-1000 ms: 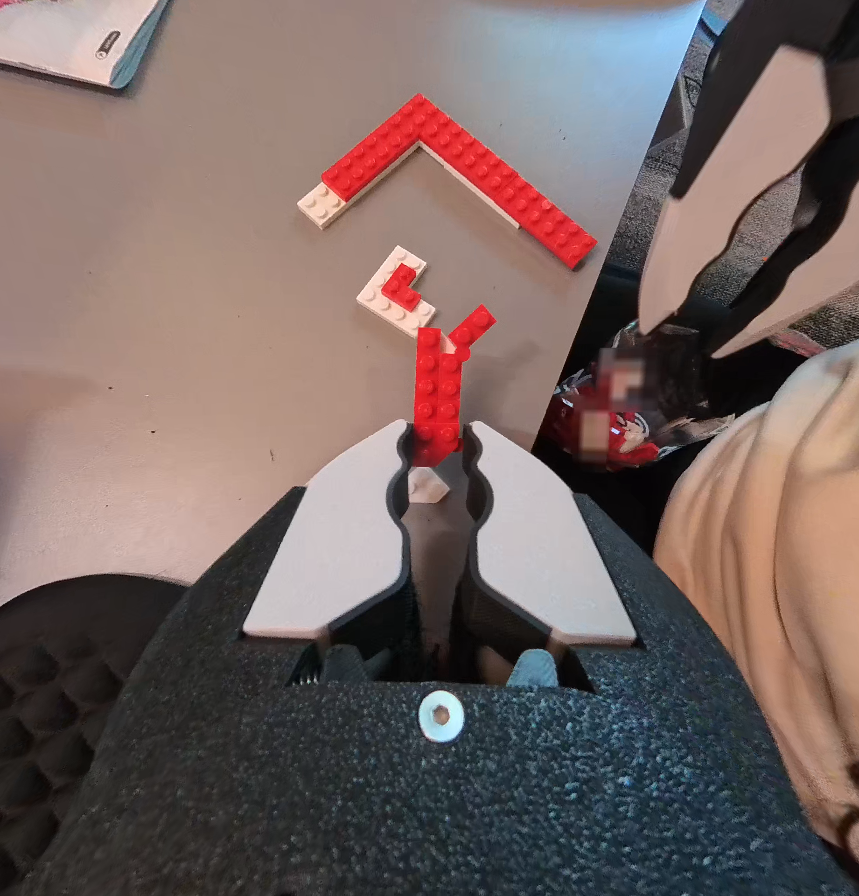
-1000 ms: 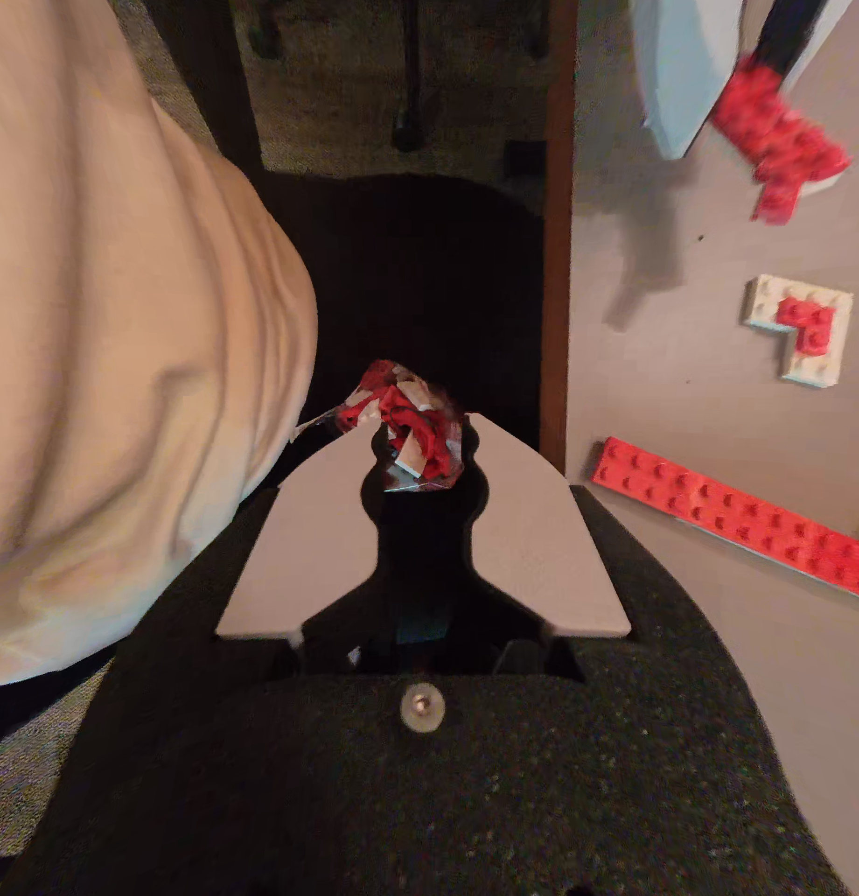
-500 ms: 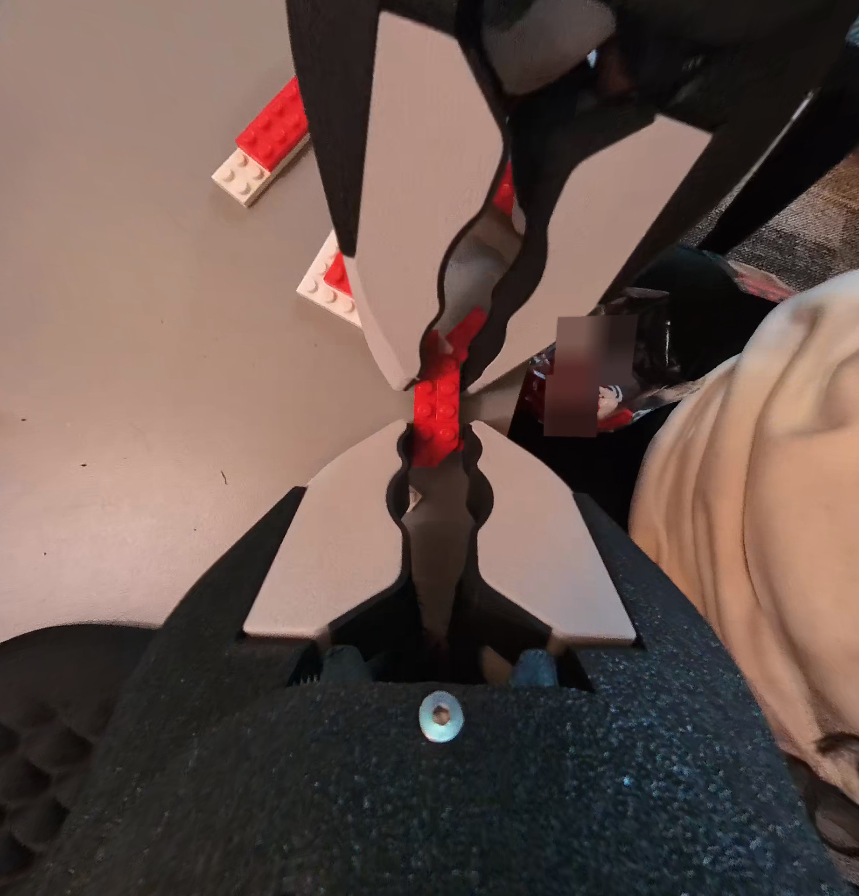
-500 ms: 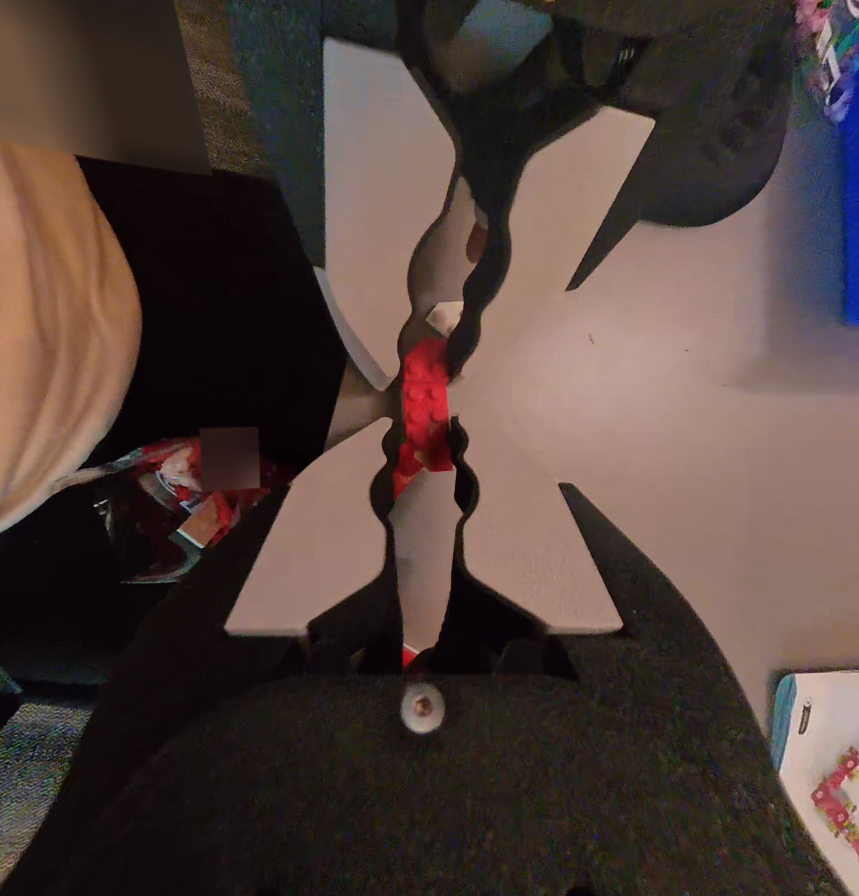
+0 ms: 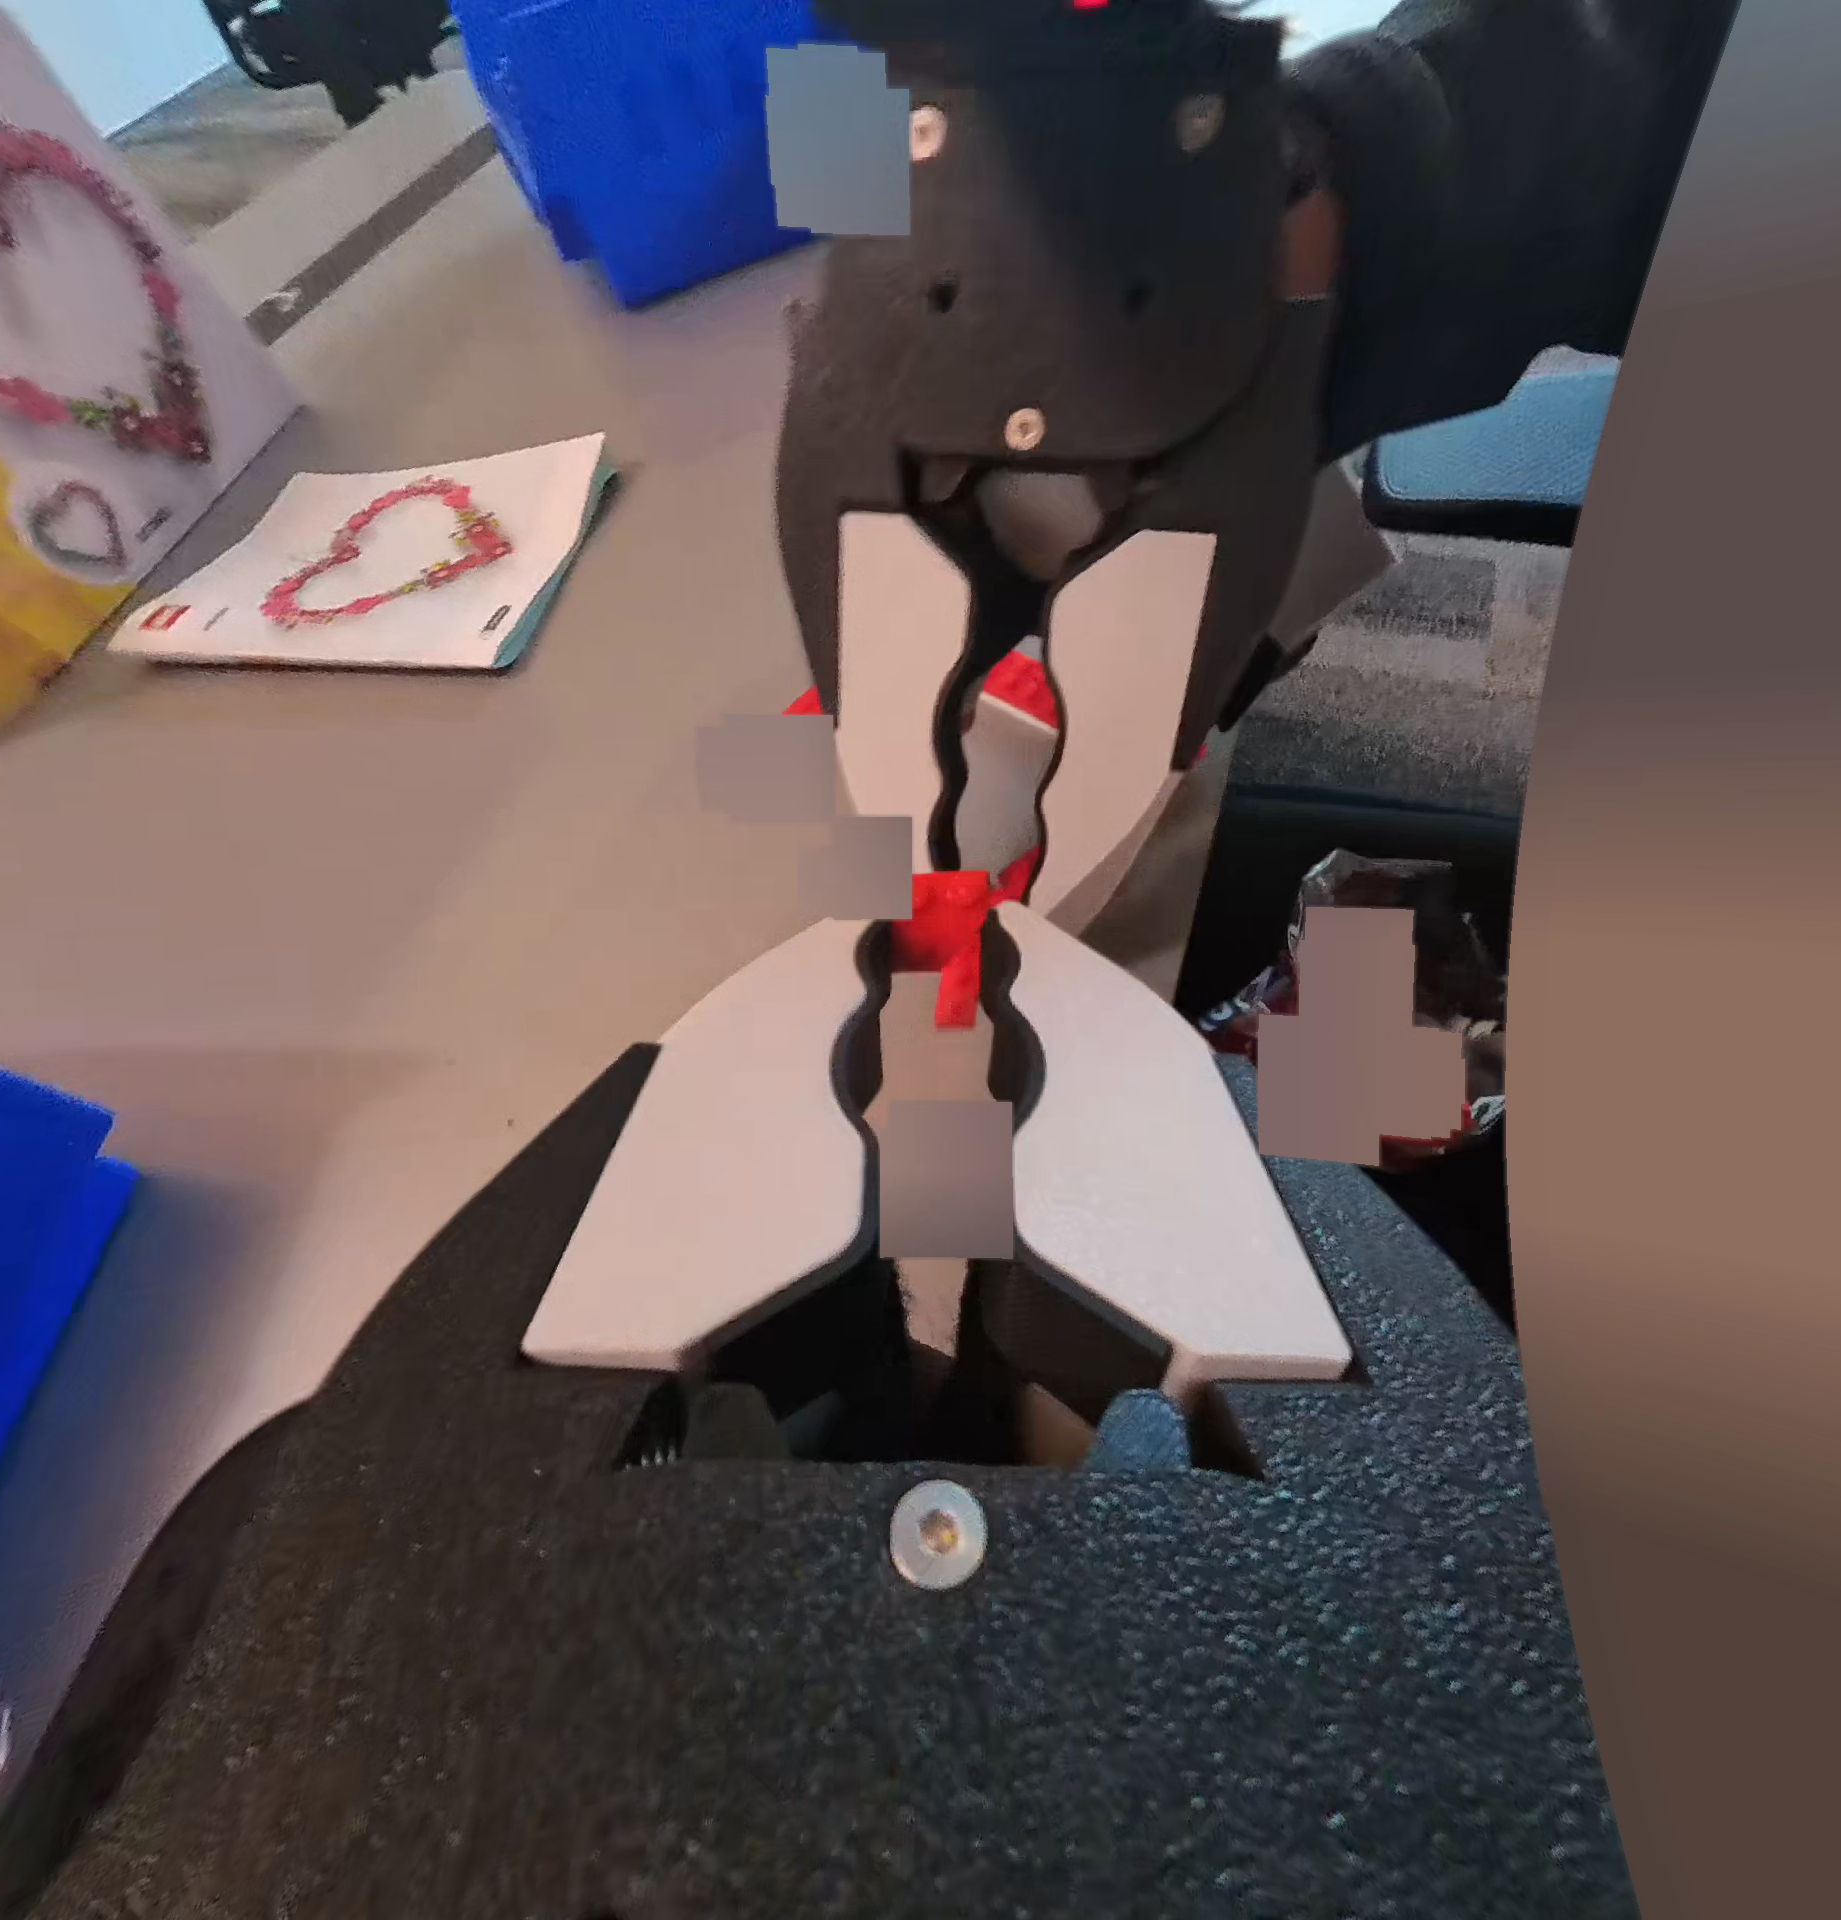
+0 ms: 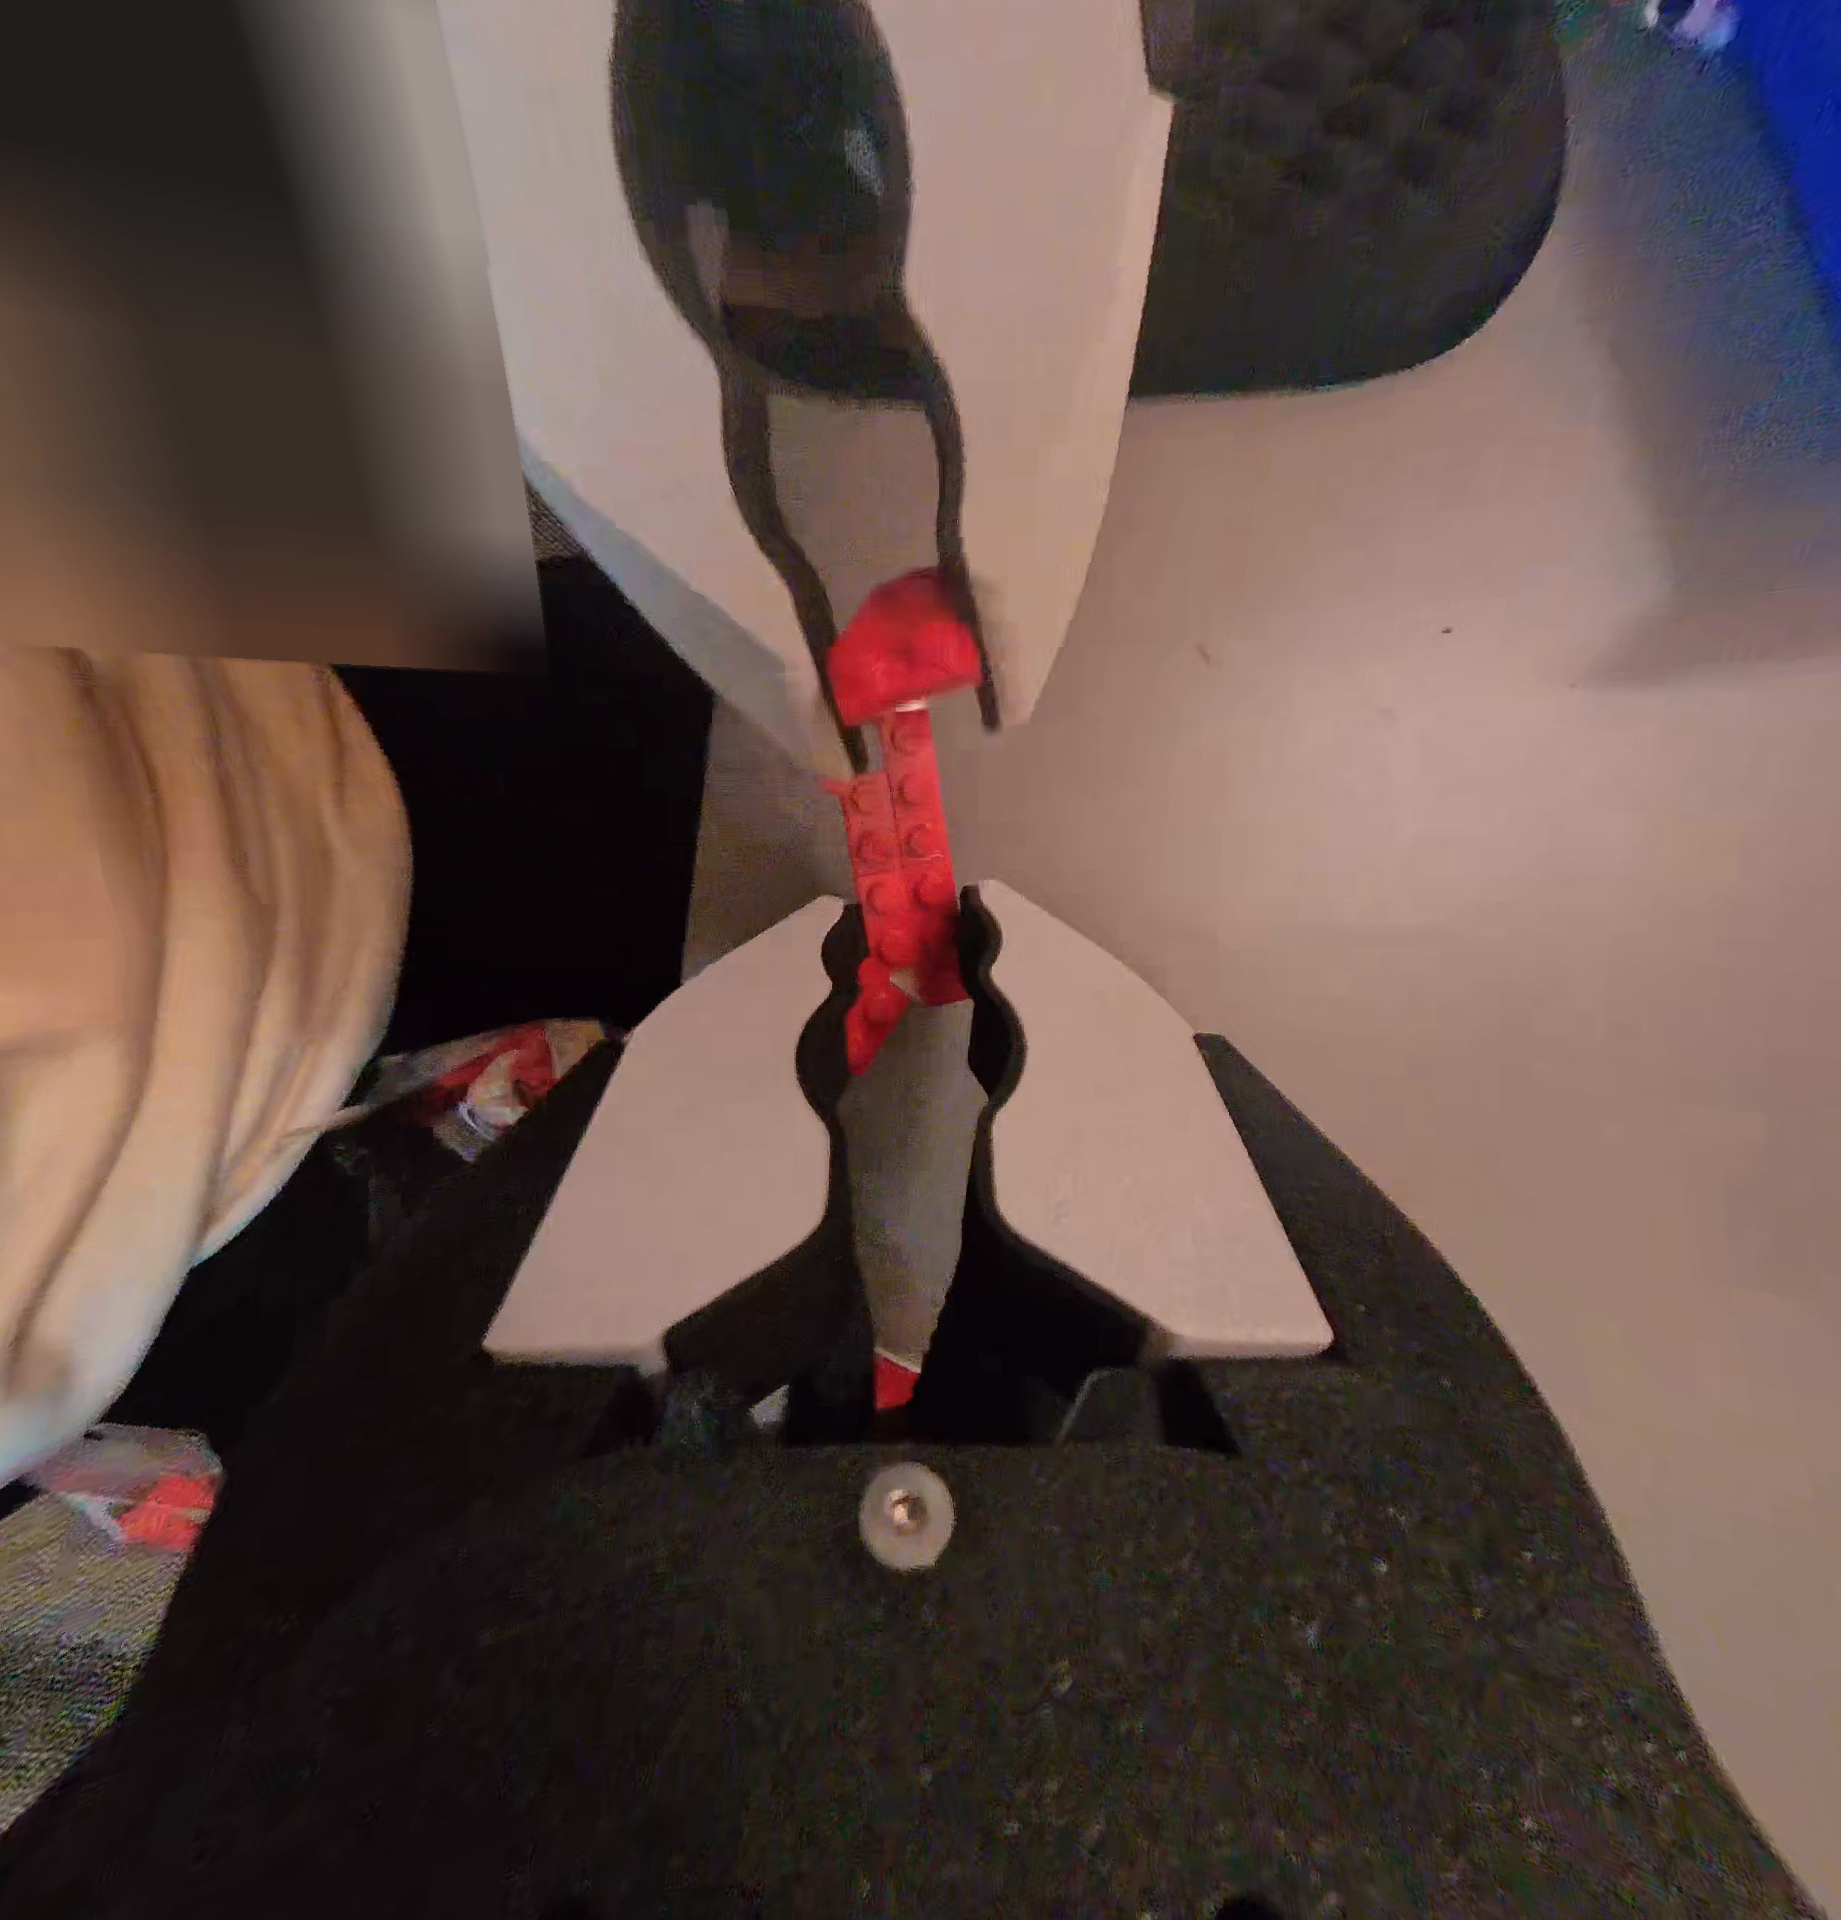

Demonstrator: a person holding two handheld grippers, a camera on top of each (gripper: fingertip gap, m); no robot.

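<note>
Above the grey table (image 6: pixel 1415 935), the left tool (image 5: pixel 937 925) and right tool (image 6: pixel 900 914) each clamp an opposite end of the red brick strip (image 6: pixel 900 831).

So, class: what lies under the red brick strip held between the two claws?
Grey table shows beneath and around the red brick strip. Its ends are hidden inside the left claw and right claw, and the spot directly below is covered.

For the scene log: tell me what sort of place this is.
Probably an office desk used for brick building: a grey table, an instruction booklet, a blue bin, carpet beside it.
</note>
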